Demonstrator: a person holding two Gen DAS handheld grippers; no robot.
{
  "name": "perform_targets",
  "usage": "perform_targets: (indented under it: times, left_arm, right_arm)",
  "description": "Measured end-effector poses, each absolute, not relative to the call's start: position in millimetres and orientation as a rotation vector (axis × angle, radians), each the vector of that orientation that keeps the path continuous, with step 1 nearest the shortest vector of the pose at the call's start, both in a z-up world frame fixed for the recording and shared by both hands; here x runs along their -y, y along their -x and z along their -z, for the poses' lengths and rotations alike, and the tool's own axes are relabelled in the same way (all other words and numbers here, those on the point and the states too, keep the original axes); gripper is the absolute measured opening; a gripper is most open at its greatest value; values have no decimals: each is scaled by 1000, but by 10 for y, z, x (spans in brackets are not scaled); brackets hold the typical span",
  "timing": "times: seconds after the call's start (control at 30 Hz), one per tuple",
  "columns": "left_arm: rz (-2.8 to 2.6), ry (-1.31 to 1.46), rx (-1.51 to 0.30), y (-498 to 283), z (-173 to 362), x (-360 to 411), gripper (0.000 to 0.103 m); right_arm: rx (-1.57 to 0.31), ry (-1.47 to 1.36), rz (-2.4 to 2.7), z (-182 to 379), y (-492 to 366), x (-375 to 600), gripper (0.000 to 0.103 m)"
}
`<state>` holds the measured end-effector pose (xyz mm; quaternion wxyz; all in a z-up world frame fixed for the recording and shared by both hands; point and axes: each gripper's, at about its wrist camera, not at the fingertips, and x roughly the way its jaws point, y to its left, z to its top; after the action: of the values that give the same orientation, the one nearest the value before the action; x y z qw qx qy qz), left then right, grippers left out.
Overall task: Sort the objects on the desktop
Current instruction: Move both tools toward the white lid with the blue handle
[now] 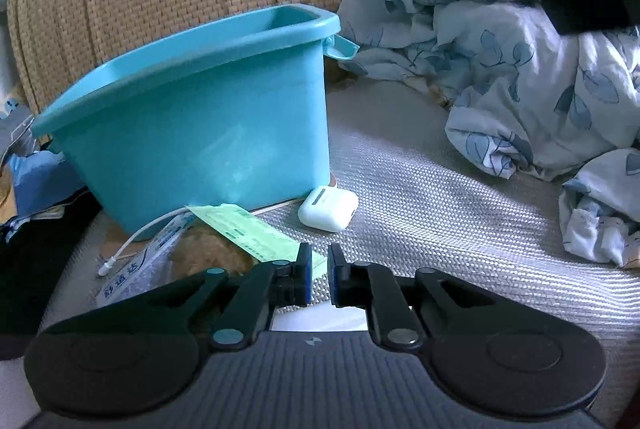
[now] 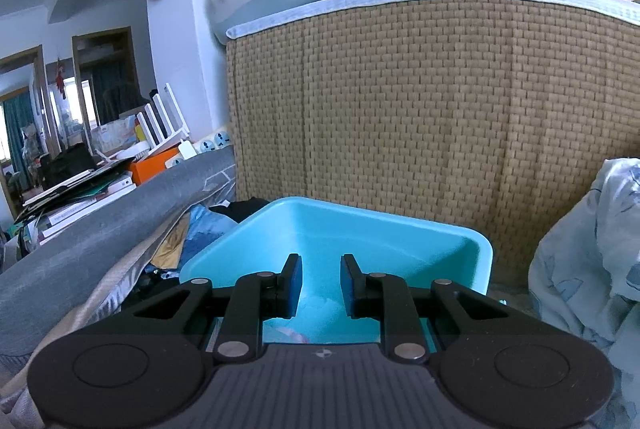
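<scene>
- Left gripper (image 1: pixel 319 275): jaws nearly together, holding nothing, above the green slip (image 1: pixel 256 235).
- Right gripper (image 2: pixel 320 285): likewise shut and empty over the blue bin (image 2: pixel 478 261), probably after a drop.
- White earbud case (image 1: pixel 328 209): beside the bin, unsorted.

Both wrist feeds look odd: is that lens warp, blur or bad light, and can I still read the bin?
Left wrist: fisheye bends the teal bin; dark shapes at the top edge are blurred; earbud case sharp. Right wrist: woven headboard bows, daylight even, bin interior bright and readable.
</scene>
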<state>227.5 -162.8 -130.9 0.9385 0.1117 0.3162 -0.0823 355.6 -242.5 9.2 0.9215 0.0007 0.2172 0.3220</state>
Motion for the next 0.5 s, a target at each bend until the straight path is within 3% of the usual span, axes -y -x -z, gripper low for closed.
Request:
perform_targets:
  times: [0.5]
  left_arm:
    - [123,-202,-621,-1901,1116,1522,16]
  right_arm:
    - [-452,19,-629,-116,-3186,2493,24]
